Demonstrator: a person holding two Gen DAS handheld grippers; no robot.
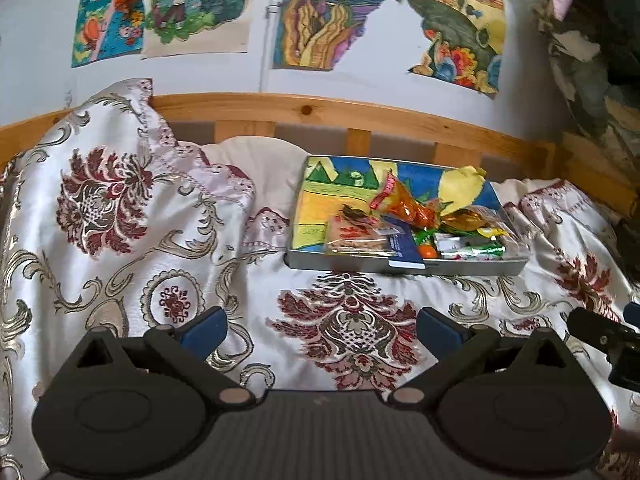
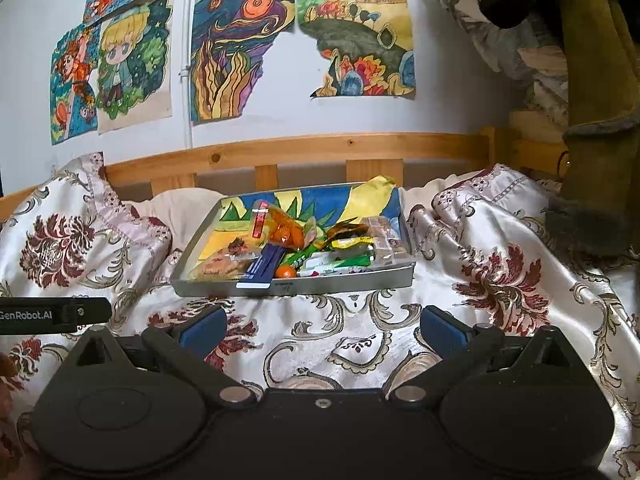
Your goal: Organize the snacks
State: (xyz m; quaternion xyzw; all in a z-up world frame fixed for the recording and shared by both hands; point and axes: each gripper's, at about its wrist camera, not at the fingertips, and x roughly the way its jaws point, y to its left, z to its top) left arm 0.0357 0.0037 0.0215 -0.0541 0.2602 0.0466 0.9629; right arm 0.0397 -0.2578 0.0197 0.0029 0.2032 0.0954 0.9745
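Both tongs released, nothing between the blue pads. Left tongs [image 1: 322, 328] and right tongs [image 2: 322, 328] hover over the floral bedspread [image 1: 120, 208], side by side, both aimed at the tray and well short of it. Right tongs' tip shows at the right edge of the left view; left tongs' black finger pokes in at the left edge of the right view.

Grey metal tray [image 2: 352, 278] sits flat on the bed, close to the wooden headboard rail [image 1: 360, 110]. Long axis runs left-right, parallel to the rail; long front wall faces the cameras. A coloured drawing lines the bottom.

Snacks are all piled in the tray's front half, back half mostly bare drawing:
- orange cone-shaped packet [image 1: 404, 204], on top of the pile, long axis diagonal, wide red-printed end pointing back-left, narrow end front-right
- dark blue flat box [image 2: 262, 266], long axis front-to-back, white end hanging over the front wall
- clear pack of biscuits [image 1: 354, 236], front-left, lying flat
- small orange ball [image 2: 285, 271] just right of the blue box, against the front wall
- green wrapped bars [image 2: 340, 262], long axis left-right along the front wall
- gold-wrapped sweet [image 1: 466, 218] behind the green ones

Drawings [image 2: 236, 52] taped on the wall above.
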